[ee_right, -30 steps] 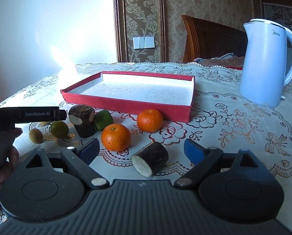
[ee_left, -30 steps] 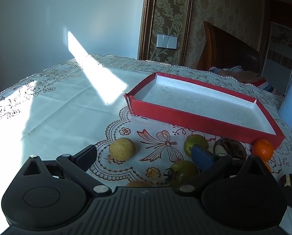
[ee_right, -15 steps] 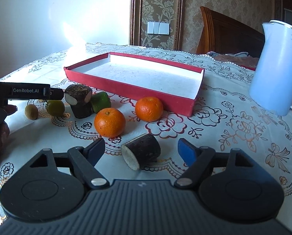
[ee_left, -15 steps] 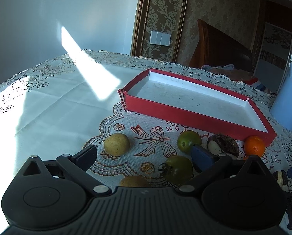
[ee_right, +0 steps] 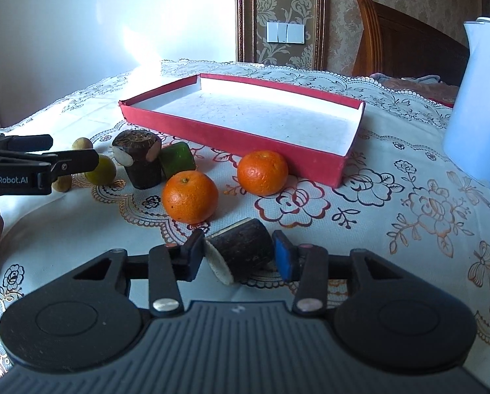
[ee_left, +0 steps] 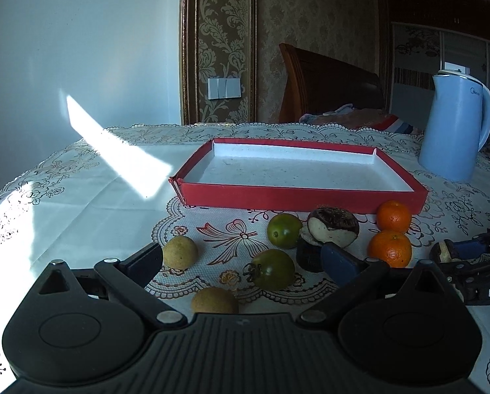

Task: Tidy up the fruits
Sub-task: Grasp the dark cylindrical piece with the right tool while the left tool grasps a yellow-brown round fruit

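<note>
My right gripper (ee_right: 240,256) has closed around a dark sugarcane piece (ee_right: 240,252) lying on the tablecloth; both pads touch it. Two oranges (ee_right: 190,196) (ee_right: 262,172) lie just beyond, in front of the empty red tray (ee_right: 232,129). My left gripper (ee_left: 241,262) is open, over a green tomato (ee_left: 274,269) with a brown kiwi (ee_left: 180,252) at its left finger. A lime (ee_left: 283,229) and stacked dark sugarcane pieces (ee_left: 332,226) lie behind. The left gripper also shows in the right wrist view (ee_right: 48,161).
A pale blue kettle (ee_left: 453,138) stands right of the tray. Another kiwi (ee_left: 214,300) lies close under my left gripper. A wooden chair (ee_left: 327,82) and a wall stand behind the table. Lace tablecloth (ee_left: 80,197) covers the table.
My right gripper moved forward and closed its jaws on the near sugarcane piece. My left gripper swung right and stayed open.
</note>
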Demonstrator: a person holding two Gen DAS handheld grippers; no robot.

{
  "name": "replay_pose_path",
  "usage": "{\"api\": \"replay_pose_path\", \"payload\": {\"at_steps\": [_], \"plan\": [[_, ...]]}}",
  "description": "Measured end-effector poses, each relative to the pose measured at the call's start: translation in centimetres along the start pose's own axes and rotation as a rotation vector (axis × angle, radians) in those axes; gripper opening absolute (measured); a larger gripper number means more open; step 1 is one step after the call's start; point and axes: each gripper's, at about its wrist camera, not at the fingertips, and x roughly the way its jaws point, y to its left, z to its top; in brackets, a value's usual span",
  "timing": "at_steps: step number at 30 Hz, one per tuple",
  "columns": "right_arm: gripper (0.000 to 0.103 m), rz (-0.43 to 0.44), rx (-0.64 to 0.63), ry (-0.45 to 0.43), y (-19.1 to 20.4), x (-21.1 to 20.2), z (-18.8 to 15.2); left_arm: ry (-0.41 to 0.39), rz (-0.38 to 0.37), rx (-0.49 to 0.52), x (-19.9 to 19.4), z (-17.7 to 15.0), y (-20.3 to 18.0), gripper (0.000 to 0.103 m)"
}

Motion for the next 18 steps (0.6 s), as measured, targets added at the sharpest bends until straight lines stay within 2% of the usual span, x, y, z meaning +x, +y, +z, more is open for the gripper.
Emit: {"api": "replay_pose_path", "payload": {"at_steps": [5,10,13,15,17,18], "plan": [[0.042,0.012,0.017,-0.006,-0.3,-0.1,-0.1,-0.037,-0.048,0.052,-1.2,-0.4,0.1,0.102],[0.042,0.018,0.027,-0.012,-0.5,-0.2,-0.1,0.029,-0.031,0.100,-1.0,-0.4,0.3,0.102],[0.042,0.024,0.035,-0.012,-0.7,-0.1,-0.1,0.013,-0.088,0.115,-1.8,-1.1,0.8,0.102],[0.042,0.023,0.035,-0.012,-0.7,-0.1,-0.1,0.003,-0.079,0.146,-2.1,-1.5,0.7,0.102],[0.042,0.021,0.032,-0.012,-0.6,-0.1,-0.1,0.019,-0.076,0.156,-1.9,-1.6,0.6,0.098],[0.042,0.019,0.031,-0.012,-0.6,-0.1,-0.1,0.028,-0.082,0.151,-1.7,-1.5,0.7,0.092]]}}
